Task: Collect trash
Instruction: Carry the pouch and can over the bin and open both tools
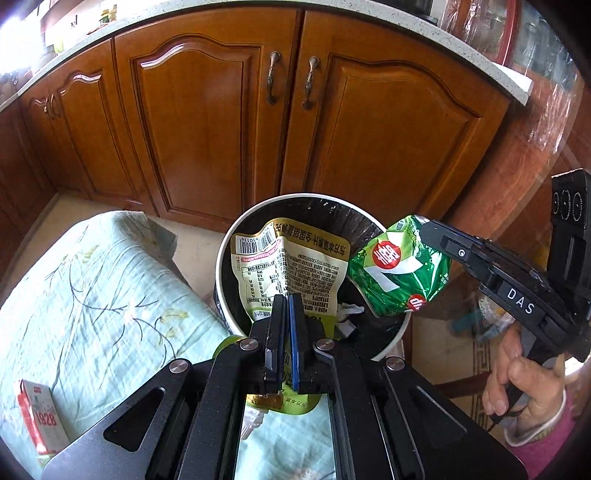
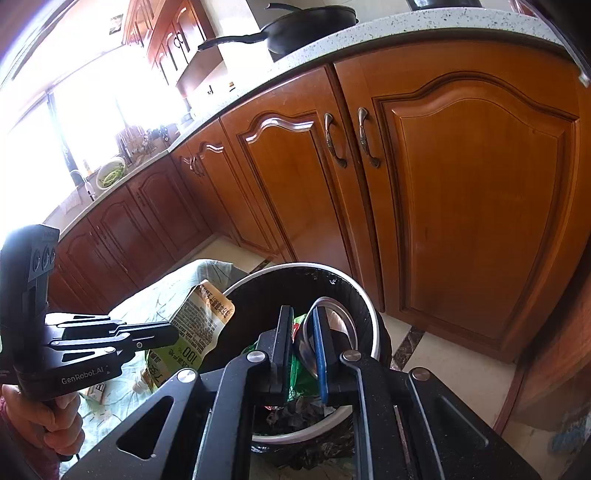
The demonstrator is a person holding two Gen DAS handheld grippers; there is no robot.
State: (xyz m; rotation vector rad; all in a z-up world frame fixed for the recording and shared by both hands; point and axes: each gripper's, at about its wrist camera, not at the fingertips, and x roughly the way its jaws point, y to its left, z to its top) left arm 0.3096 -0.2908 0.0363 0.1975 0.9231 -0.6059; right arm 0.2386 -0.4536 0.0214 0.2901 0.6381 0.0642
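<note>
Trash was what I had in both tools, right over the bin. My left gripper point(image 1: 287, 301) had its 2 fingers pressed tight on a yellow and white pouch point(image 1: 291, 269) with a barcode and small black print. The pouch stuck up from the fingers toward 12 o'clock, and most of it hung over the open mouth of the trash bin point(image 1: 221, 266). A bit of the same pouch also showed below the fingers, near 6 o'clock.

My right gripper point(image 2: 303, 317) pinched a crumpled green wrapper point(image 1: 399, 273) with a red circle and a white 7 on it. In the left wrist view, the wrapper sat at 3 o'clock from the pouch, over the bin's right rim, and the 2 just about touched. In the right wrist view, only a small green part showed between the fingers.

That bin was round and white, with a black bag point(image 2: 343, 284) lining it. Some crumpled paper point(image 1: 347, 314) lay inside it. It stood on the pale floor, close to the brown wooden cabinet doors point(image 1: 195, 122) at 12 o'clock.

At 9 o'clock from the bin was a seat with a light green flower cover point(image 1: 92, 288). A small red and white box point(image 1: 38, 417) lay on it near 8 o'clock. A black pan point(image 2: 306, 26) sat up on the speckled counter point(image 2: 406, 29).
</note>
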